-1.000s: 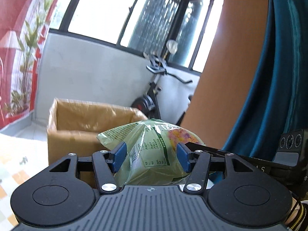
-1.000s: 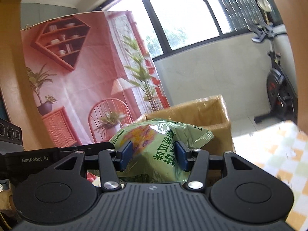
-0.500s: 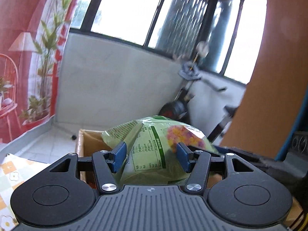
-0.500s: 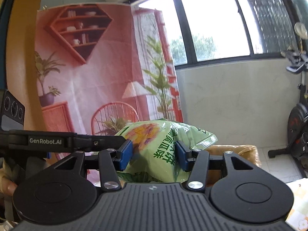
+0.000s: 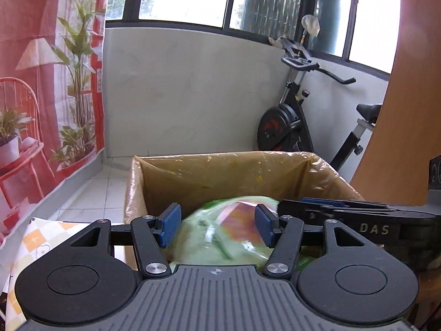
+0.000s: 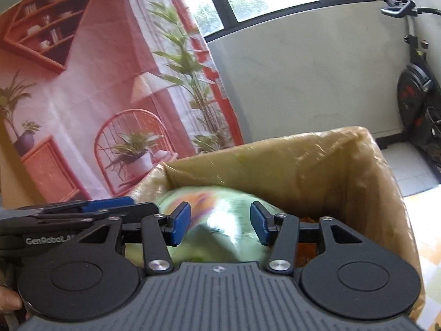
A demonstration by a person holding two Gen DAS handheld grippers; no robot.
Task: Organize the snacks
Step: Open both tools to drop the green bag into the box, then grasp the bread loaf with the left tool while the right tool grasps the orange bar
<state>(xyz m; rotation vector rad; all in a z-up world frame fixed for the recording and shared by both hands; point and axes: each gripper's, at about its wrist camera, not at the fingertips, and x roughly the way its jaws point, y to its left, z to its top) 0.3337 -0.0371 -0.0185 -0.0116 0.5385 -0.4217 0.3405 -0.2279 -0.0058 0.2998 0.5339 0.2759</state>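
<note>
A green snack bag [image 5: 220,237] hangs blurred between the blue pads of my left gripper [image 5: 217,226], whose jaws are opening; the pads stand clear of it. The same bag [image 6: 217,207] shows smeared between the pads of my right gripper [image 6: 220,224], which is opening too and does not press on it. Both grippers hover over the near side of a plastic-lined cardboard box [image 5: 220,171], and the bag sits low inside its opening. In the right wrist view the box [image 6: 317,162] fills the middle and right. Each gripper's fingers [image 5: 317,202] reach into the other's view from the side.
An exercise bike [image 5: 292,121] stands behind the box against a pale wall. A red printed backdrop [image 5: 41,82] hangs at the left. A checked tablecloth [image 5: 35,237] shows at the lower left, a wooden panel [image 5: 408,110] at the right.
Both grippers swung over the box and tipped down. Their pads spread off the green bag, which has dropped lower between them and now looks blurred.
</note>
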